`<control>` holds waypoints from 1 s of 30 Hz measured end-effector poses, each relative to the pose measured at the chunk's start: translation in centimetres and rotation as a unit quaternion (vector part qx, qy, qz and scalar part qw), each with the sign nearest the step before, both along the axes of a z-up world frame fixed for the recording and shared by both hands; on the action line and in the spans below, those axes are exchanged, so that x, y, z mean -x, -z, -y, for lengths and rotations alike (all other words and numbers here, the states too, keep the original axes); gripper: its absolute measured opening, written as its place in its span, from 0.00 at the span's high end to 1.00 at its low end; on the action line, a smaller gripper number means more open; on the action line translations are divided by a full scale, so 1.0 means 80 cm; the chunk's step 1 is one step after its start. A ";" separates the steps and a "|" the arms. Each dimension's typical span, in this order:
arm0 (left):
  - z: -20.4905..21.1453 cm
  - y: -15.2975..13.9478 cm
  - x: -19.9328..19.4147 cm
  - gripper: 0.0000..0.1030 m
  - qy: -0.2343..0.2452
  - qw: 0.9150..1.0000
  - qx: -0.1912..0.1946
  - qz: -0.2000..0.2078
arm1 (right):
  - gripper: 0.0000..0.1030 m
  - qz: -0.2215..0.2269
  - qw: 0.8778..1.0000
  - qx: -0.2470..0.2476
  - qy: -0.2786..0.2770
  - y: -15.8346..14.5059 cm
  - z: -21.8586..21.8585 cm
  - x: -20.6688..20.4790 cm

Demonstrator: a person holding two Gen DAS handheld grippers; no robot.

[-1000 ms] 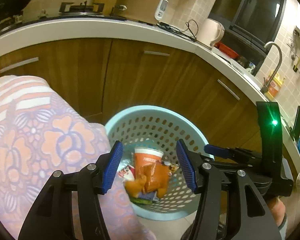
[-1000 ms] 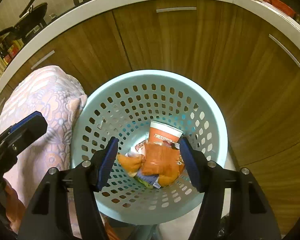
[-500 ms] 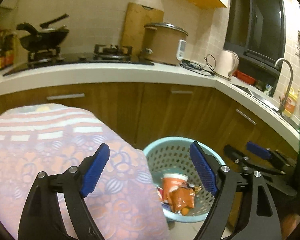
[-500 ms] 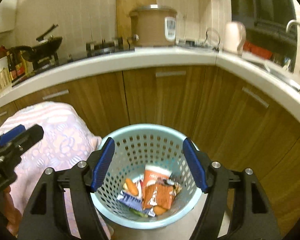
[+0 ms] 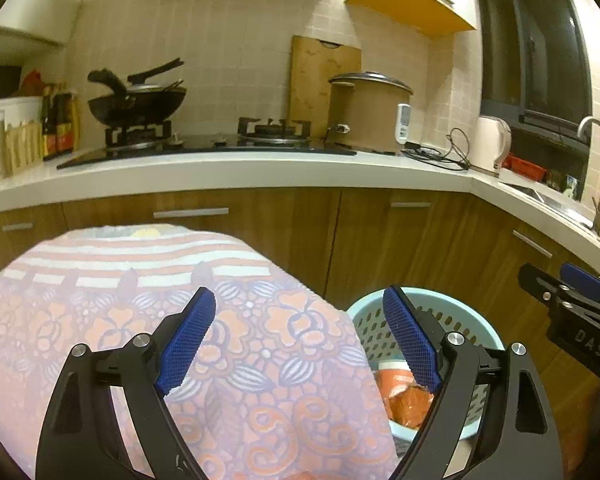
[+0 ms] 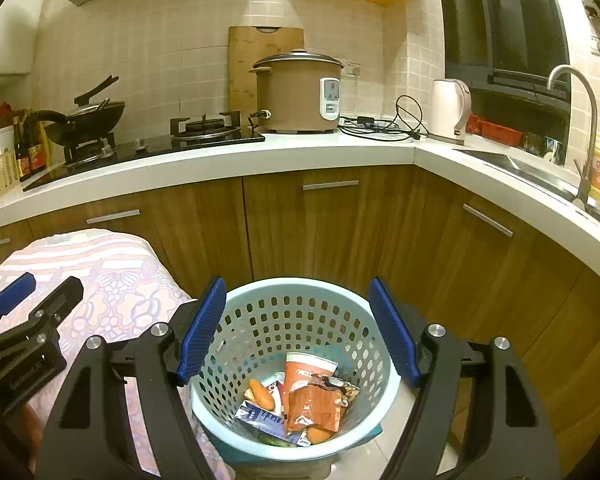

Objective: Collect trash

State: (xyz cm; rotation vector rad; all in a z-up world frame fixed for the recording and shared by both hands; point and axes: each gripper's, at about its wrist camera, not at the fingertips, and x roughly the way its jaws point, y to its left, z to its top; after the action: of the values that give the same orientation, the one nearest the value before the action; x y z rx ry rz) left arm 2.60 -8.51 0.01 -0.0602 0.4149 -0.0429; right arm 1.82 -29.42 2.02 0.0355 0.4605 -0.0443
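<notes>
A light blue perforated basket [image 6: 296,312] stands on the floor by the wooden cabinets. It holds trash: an orange paper cup [image 6: 306,368], an orange wrapper [image 6: 314,404], a blue packet [image 6: 260,416] and orange scraps. My right gripper [image 6: 298,332] is open and empty, well above the basket. My left gripper [image 5: 300,340] is open and empty, above the edge of a floral-clothed table [image 5: 140,320]. The basket [image 5: 456,320] shows at the lower right of the left wrist view, with the orange cup [image 5: 392,380] partly hidden behind my finger.
The floral-clothed table [image 6: 112,280] stands left of the basket. Wooden cabinets [image 6: 324,224] under a white counter [image 6: 220,168] curve round behind. On the counter are a rice cooker [image 6: 300,92], kettle [image 6: 450,110], wok [image 6: 84,120] and sink tap [image 6: 580,120].
Both grippers have risen and tilted up away from the basket. The counter and wall now fill the upper view. The left gripper has shifted left over the table. Both stayed open.
</notes>
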 end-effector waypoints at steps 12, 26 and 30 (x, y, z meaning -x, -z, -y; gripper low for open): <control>0.010 0.004 0.003 0.15 0.010 1.000 -0.016 0.003 | 0.32 0.008 1.000 0.009 0.008 -0.003 -0.003 0.004; 0.012 0.006 0.003 0.14 0.013 1.000 -0.018 0.000 | 0.32 -0.017 1.000 0.009 0.008 0.009 -0.001 -0.007; 0.013 0.006 0.003 0.13 0.014 1.000 -0.017 -0.002 | 0.32 -0.019 1.000 0.007 0.008 0.009 -0.001 -0.008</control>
State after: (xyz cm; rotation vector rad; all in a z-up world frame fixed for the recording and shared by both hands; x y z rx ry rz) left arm 2.34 -9.53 -0.51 -0.0210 0.4212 -0.0638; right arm 2.48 -29.33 1.26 0.0244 0.4976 -0.0638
